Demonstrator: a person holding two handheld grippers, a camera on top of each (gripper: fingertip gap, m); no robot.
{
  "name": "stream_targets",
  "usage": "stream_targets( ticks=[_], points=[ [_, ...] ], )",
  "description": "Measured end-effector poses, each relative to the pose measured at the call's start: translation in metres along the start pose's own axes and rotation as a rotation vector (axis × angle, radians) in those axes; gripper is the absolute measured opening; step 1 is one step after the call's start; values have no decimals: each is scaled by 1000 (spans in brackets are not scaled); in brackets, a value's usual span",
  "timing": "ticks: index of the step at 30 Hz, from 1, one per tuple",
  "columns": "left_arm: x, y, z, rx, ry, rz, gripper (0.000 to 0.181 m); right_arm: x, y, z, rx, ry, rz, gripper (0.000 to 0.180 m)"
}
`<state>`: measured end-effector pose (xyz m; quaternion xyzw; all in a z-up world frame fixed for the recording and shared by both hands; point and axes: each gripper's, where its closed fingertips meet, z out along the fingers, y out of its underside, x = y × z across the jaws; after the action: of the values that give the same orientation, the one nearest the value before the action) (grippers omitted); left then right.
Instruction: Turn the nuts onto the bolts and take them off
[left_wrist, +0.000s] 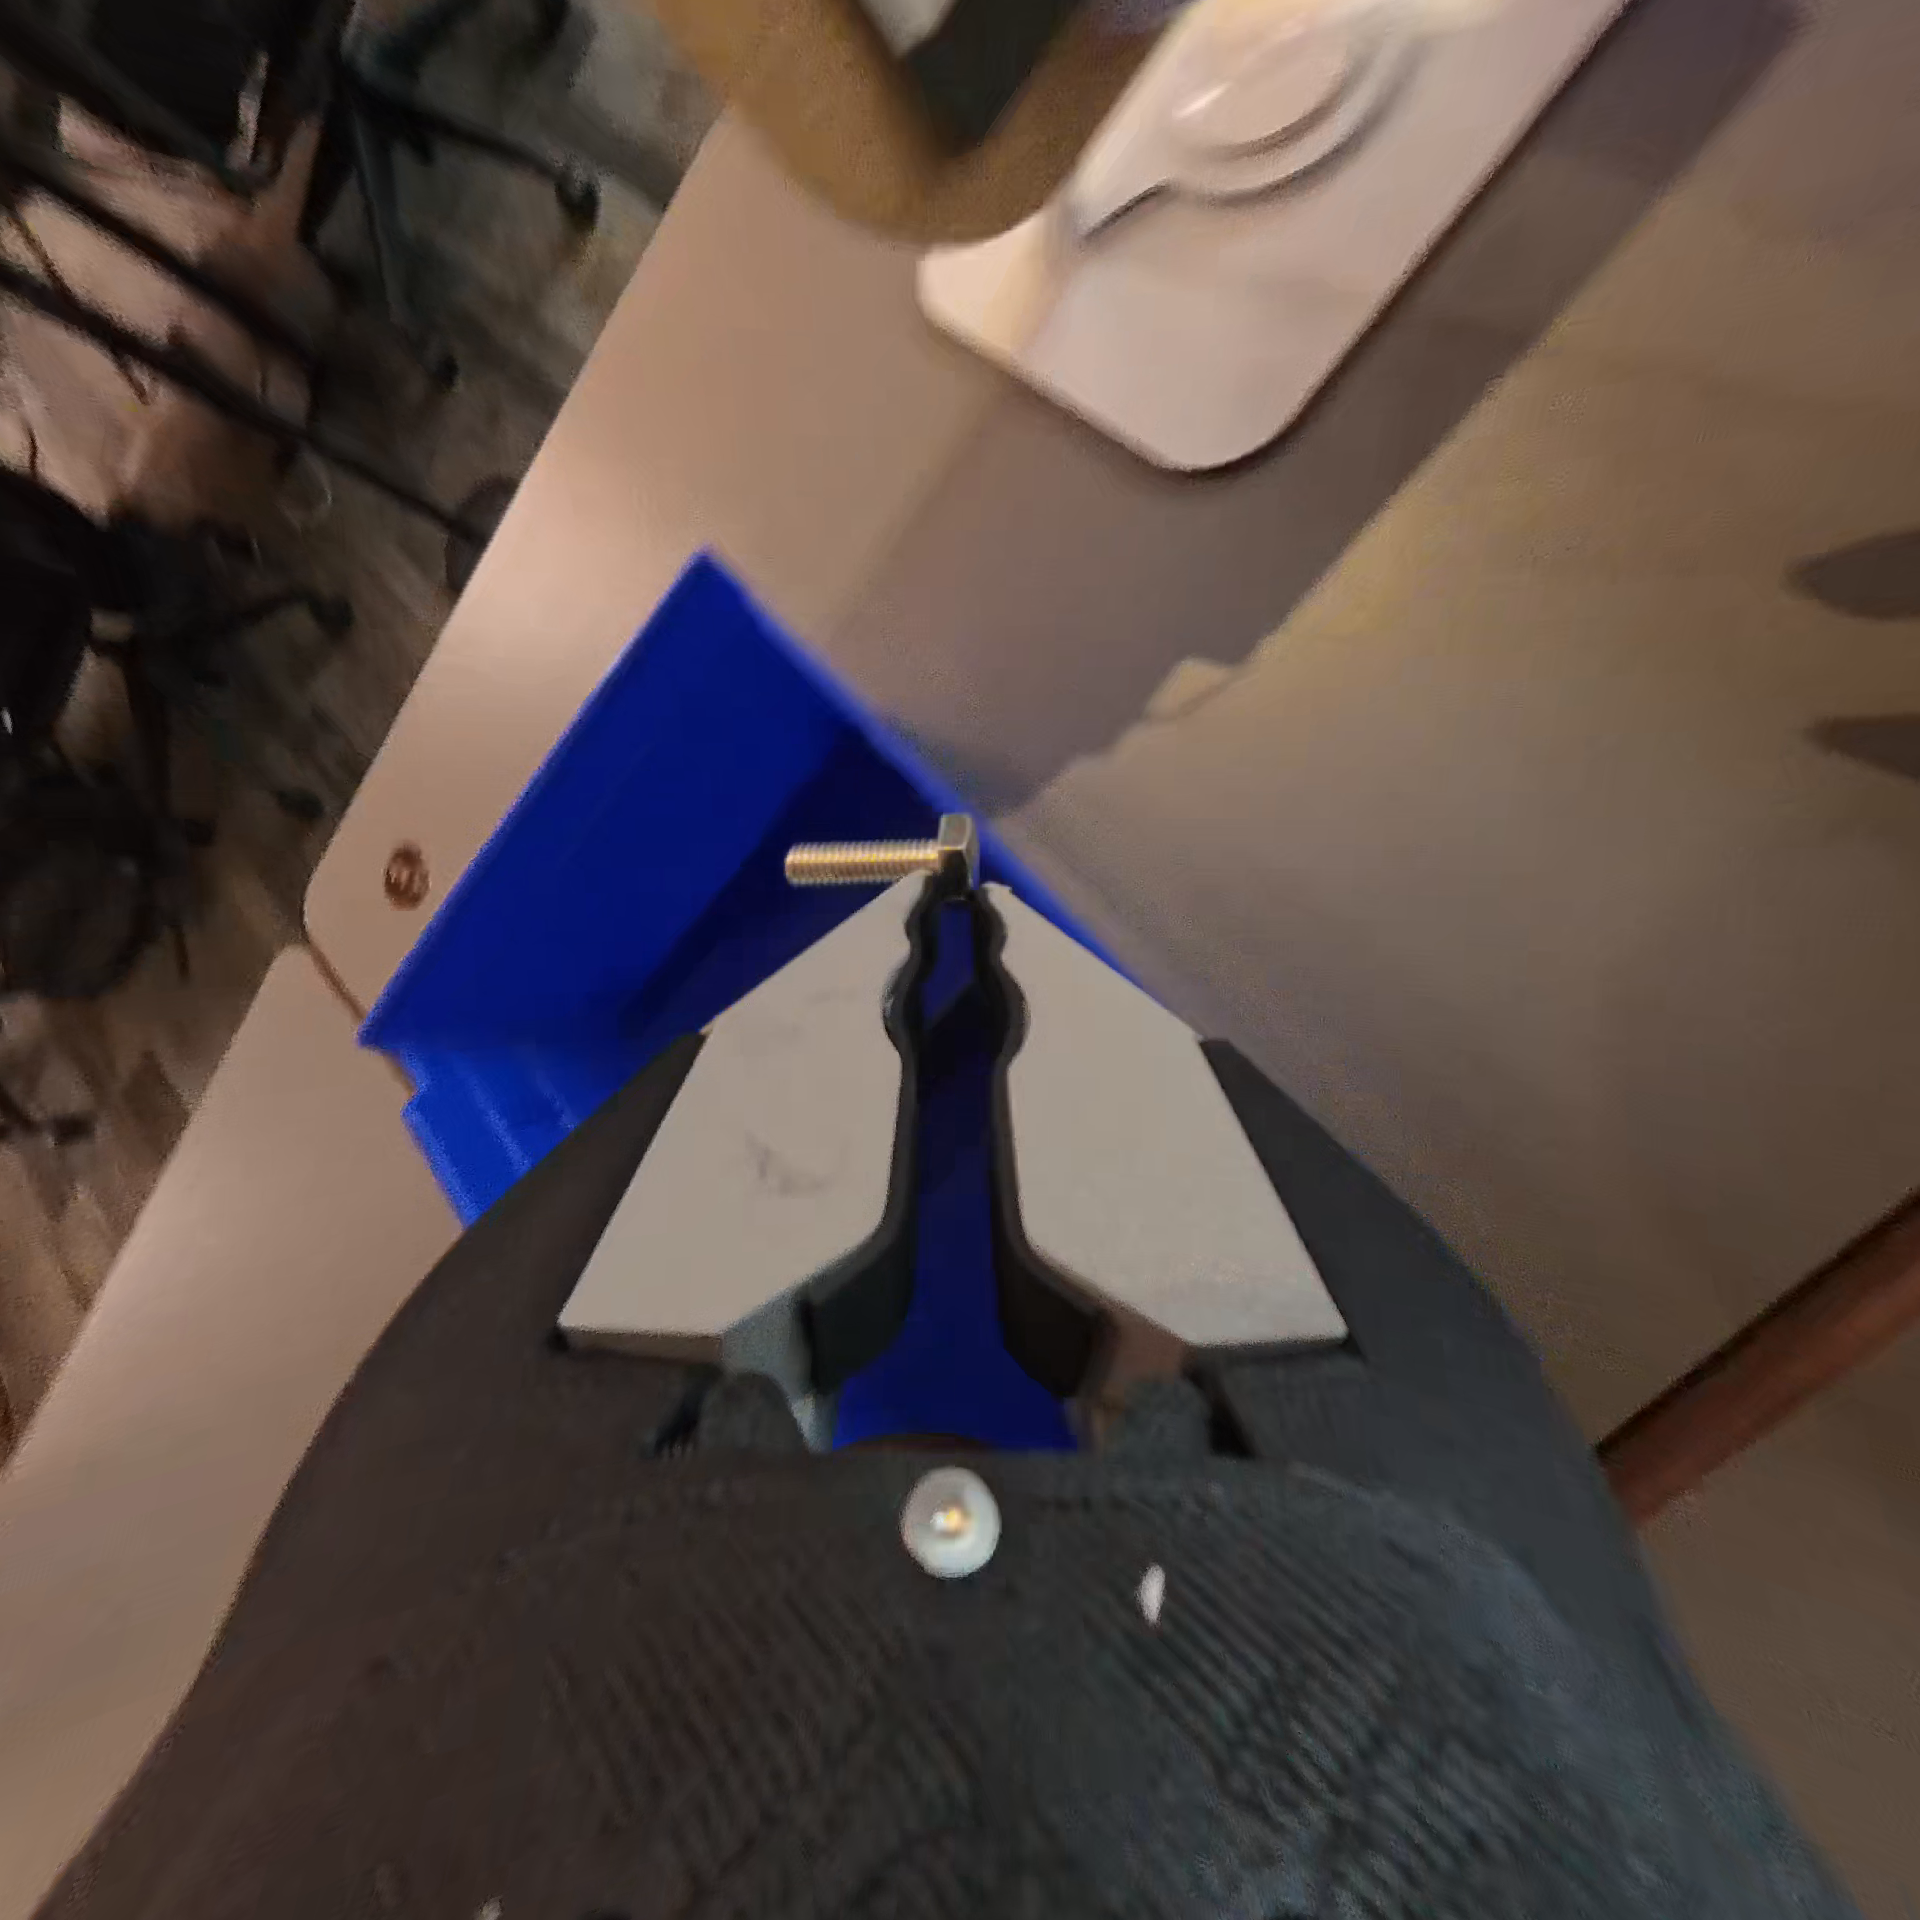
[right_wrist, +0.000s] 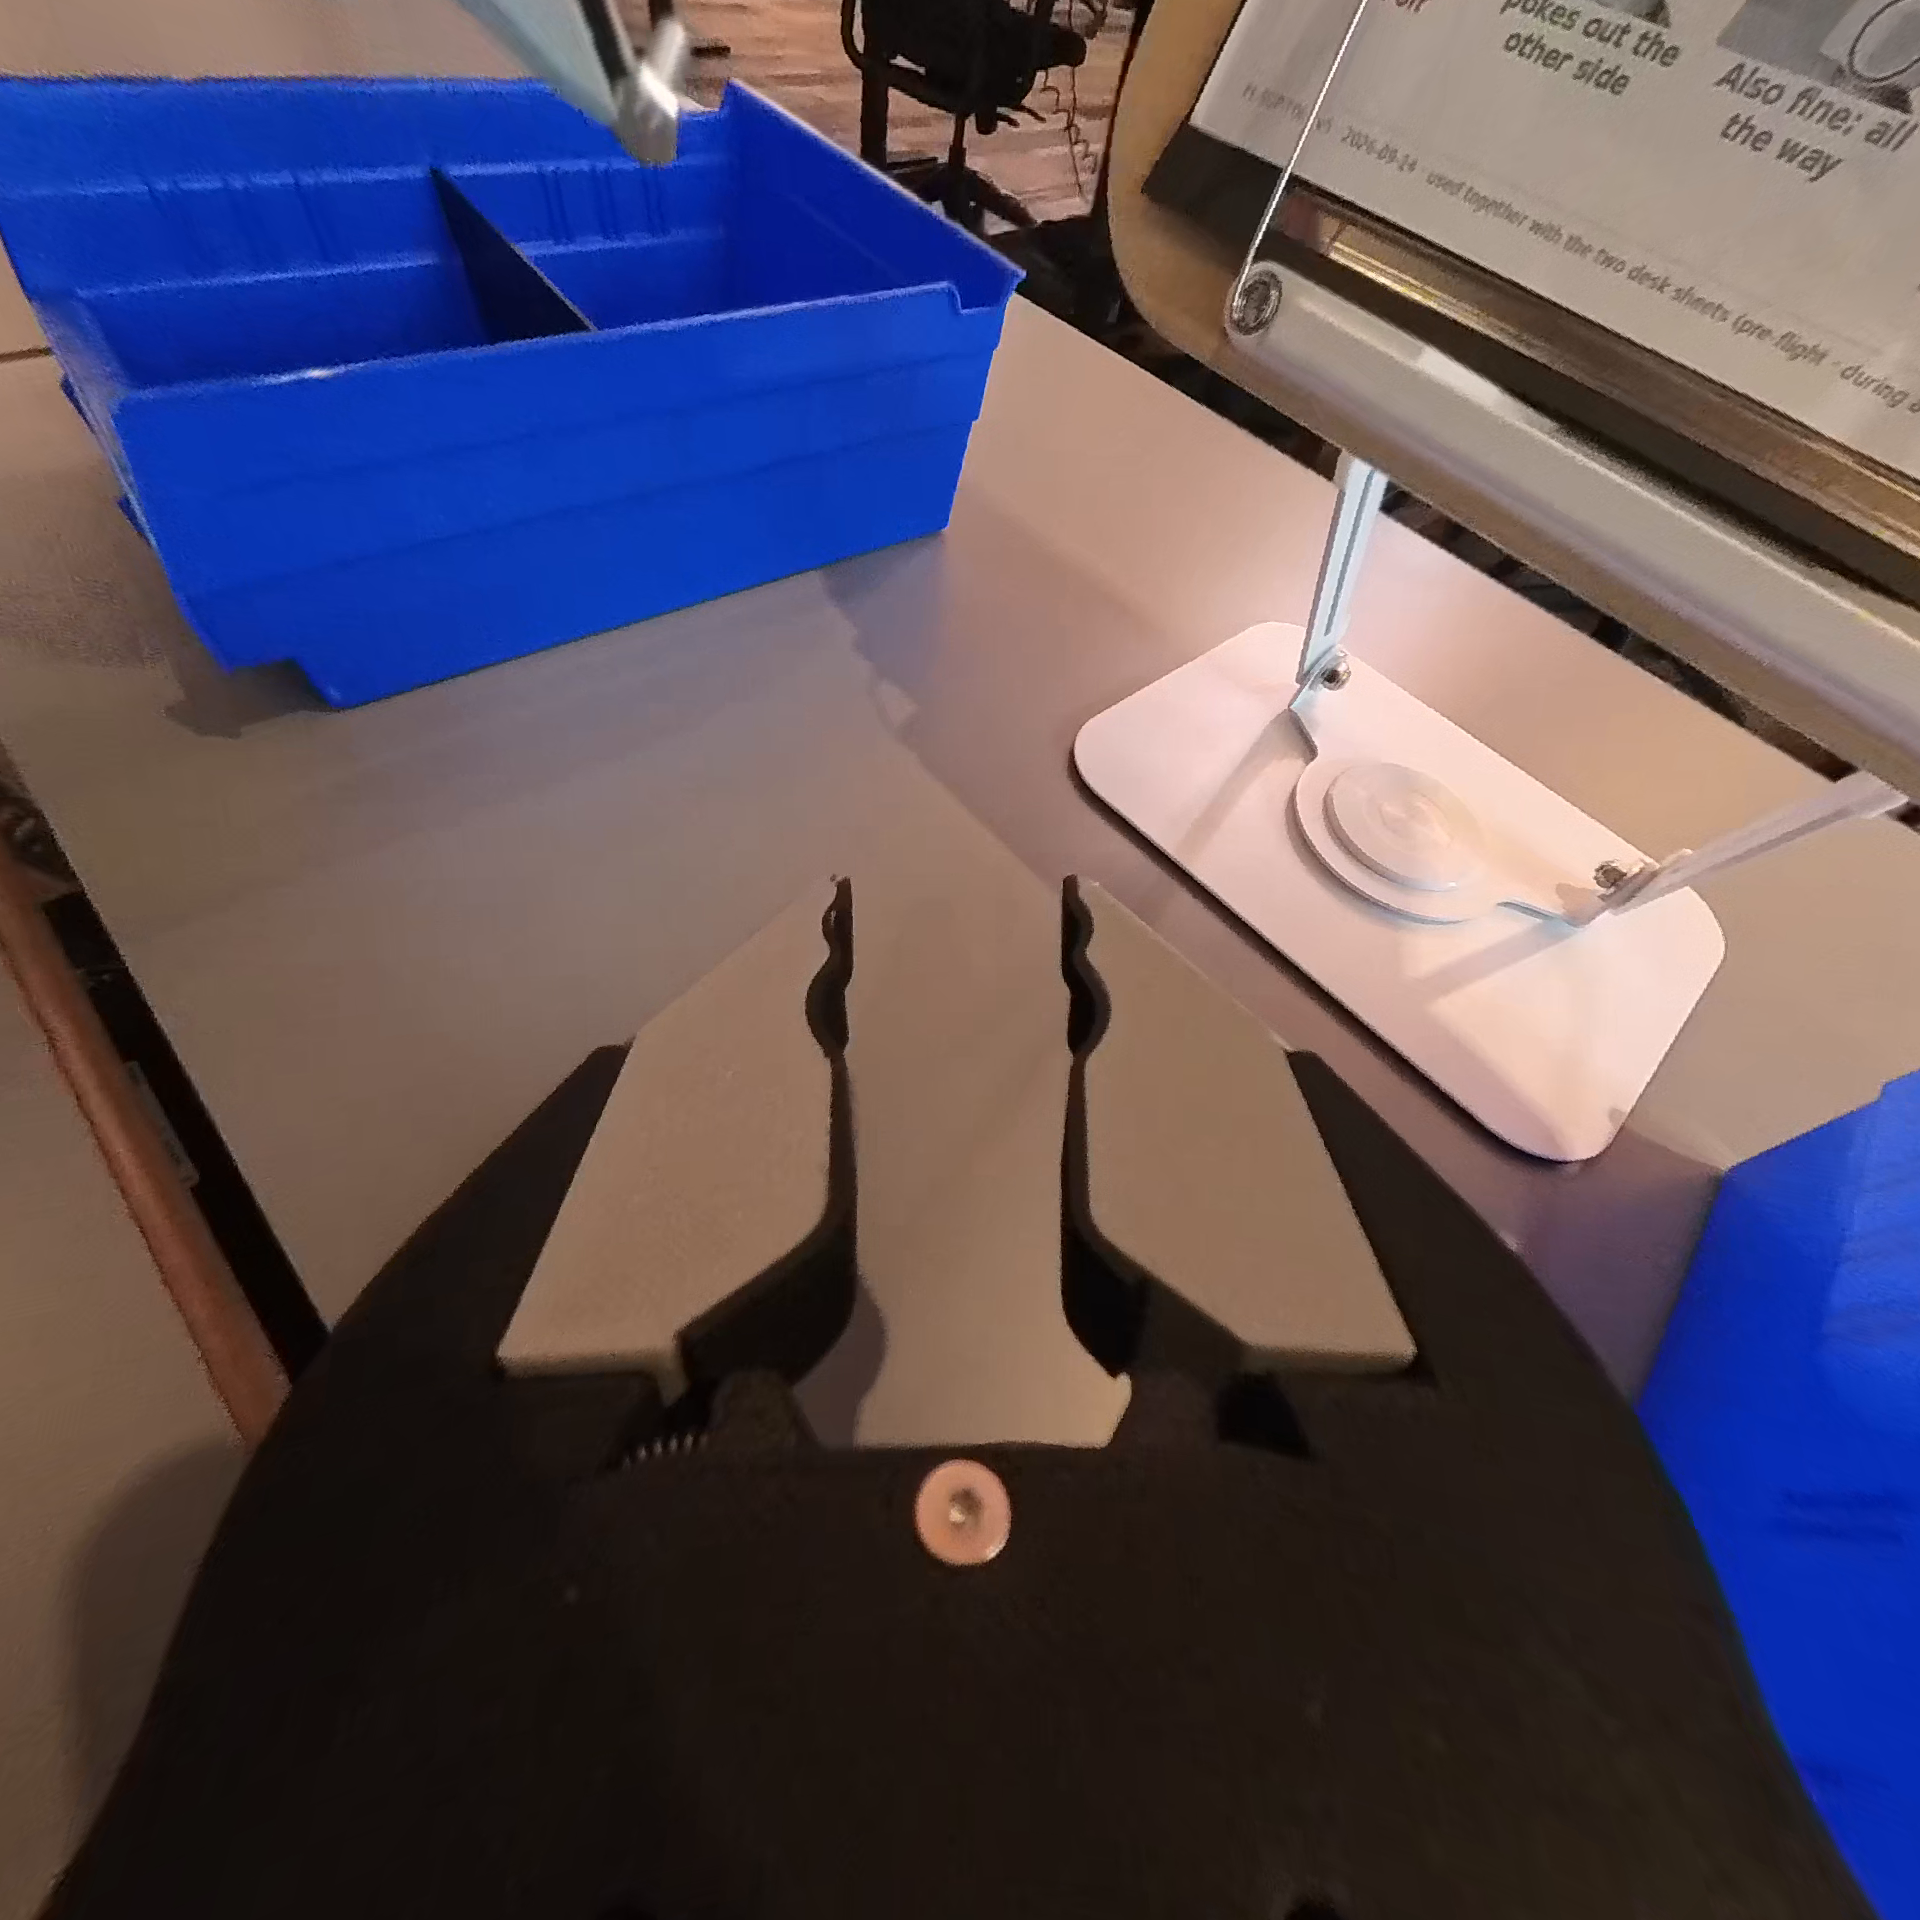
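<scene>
Left gripper pinched tight on a bolt (by its head) above the blue bin. Right gripper spread apart, holding nothing.

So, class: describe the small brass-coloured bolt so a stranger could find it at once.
Start at the blue plastic bin on the grey table. Above it, the left gripper pinches a short brass-coloured threaded bolt by its square head, the only metal piece held.
</scene>
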<state>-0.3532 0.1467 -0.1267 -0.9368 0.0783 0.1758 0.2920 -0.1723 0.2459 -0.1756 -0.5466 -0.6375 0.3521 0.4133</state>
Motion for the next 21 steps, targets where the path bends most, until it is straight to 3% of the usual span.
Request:
stream_targets(
  ticks=[1, 9, 14, 21],
  points=[
    [19, -7, -1, 20, 8, 46, 4, 2, 0, -2, -2, 2, 9, 37],
    [168, -22, 40, 104, 54, 372, 4, 11, 0, -9, -17, -7, 115, 38],
    [199, -18, 72, 139, -21, 498, 4, -3, 12, -1, -76, -97, 182, 38],
    [215, -16, 81, 257, 65, 474, 4, -11, 33, 13, -147, -195, 332, 41]
  ],
)
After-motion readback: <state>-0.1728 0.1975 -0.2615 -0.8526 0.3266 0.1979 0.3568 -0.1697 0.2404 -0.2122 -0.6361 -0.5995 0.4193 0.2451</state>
